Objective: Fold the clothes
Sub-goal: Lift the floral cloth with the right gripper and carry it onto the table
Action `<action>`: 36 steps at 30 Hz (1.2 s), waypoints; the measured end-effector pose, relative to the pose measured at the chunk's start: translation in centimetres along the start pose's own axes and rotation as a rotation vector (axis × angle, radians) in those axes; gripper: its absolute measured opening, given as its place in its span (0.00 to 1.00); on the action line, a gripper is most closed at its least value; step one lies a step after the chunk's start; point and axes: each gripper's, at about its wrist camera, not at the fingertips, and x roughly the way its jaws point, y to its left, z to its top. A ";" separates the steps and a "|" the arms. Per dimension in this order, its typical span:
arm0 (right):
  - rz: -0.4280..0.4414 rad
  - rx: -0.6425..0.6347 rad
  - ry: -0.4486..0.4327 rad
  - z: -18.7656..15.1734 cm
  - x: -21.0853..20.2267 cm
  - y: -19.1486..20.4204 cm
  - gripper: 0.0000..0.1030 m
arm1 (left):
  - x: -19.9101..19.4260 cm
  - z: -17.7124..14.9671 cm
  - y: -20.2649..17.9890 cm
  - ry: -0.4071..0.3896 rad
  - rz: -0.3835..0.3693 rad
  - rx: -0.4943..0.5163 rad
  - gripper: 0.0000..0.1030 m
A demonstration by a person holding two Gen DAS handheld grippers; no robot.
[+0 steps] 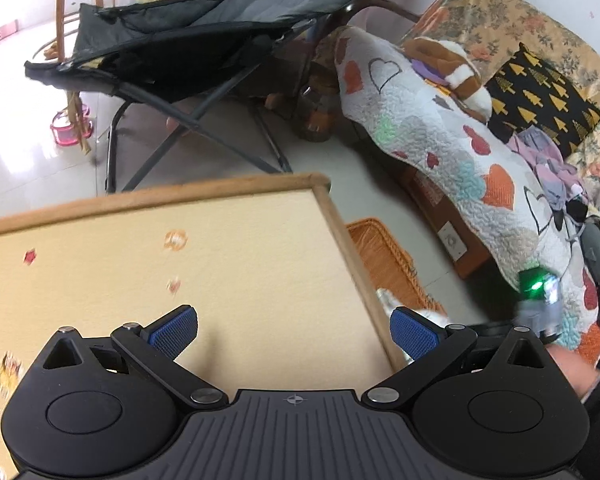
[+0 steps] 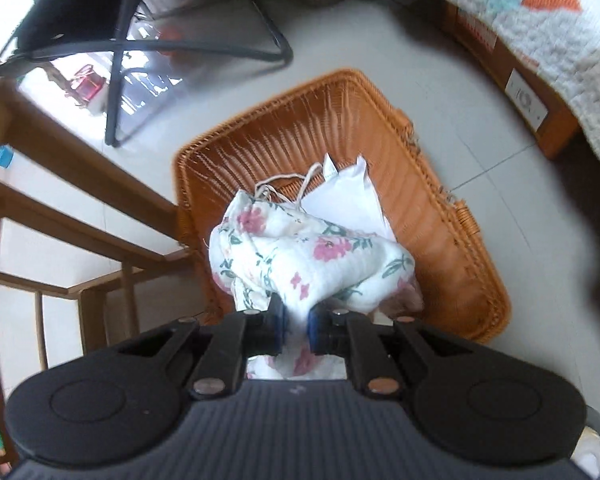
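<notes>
Above the wicker basket [image 2: 452, 240] on the floor, the right gripper [image 2: 296, 326] has its jaws clenched on a white floral garment [image 2: 300, 256], which hangs bunched over the basket. Over the table [image 1: 240, 248] corner, the left gripper [image 1: 294, 330] hovers with jaws spread wide, holding nothing.

1. The left wrist view looks forward and down along the left gripper [image 1: 294, 330], close over the table [image 1: 260, 248] corner, toward a chair [image 1: 188, 52] and sofa [image 1: 500, 40].
2. The right wrist view looks steeply down along the right gripper [image 2: 296, 326] into the basket [image 2: 452, 240], close above it.
3. Both views show the basket, chair legs, quilt [image 1: 440, 140] and table edge.
</notes>
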 end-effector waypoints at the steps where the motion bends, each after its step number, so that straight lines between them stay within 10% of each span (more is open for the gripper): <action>1: -0.004 -0.010 -0.010 -0.1 -1.0 0.3 0.11 | -0.2 -0.4 0.1 0.005 -0.002 -0.004 1.00; 36: 0.190 -0.243 -0.370 -5.7 -28.8 14.0 0.11 | -17.5 -12.6 1.8 -0.021 -0.013 -0.161 1.00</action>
